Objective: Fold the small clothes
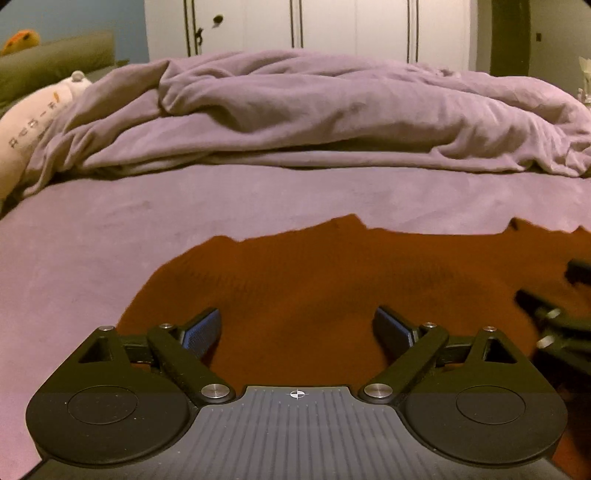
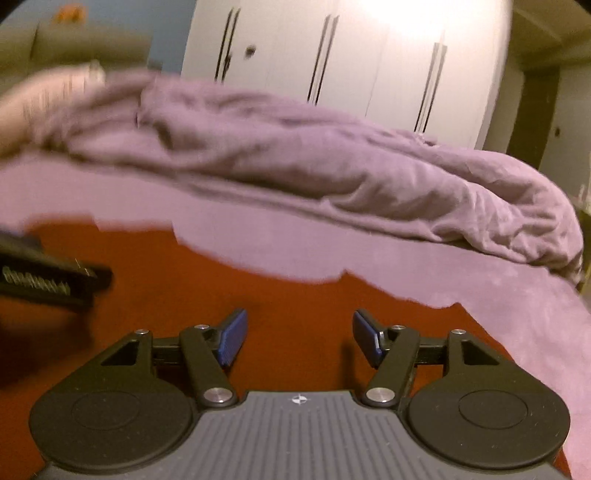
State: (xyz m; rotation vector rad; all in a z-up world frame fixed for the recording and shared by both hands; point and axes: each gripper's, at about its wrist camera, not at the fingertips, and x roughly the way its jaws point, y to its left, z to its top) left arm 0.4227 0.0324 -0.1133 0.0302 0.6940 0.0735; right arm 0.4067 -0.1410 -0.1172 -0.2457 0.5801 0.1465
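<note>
A rust-red garment [image 1: 332, 280] lies flat on the mauve bed sheet [image 1: 110, 236], with a ragged far edge. My left gripper [image 1: 298, 328] hovers over its near left part, jaws wide open, blue pads [image 1: 205, 328] apart with only cloth below them. In the right wrist view the same red garment [image 2: 221, 295] spreads under my right gripper [image 2: 298, 338], which is open with nothing between its blue pads [image 2: 232, 339]. The other gripper shows blurred at the left edge of that view [image 2: 44, 280] and at the right edge of the left wrist view [image 1: 561, 325].
A rumpled mauve duvet [image 1: 314, 118] is heaped across the back of the bed. A cream plush pillow [image 1: 26, 125] lies at the far left. White wardrobe doors [image 1: 314, 26] stand behind the bed. Bare sheet lies between garment and duvet.
</note>
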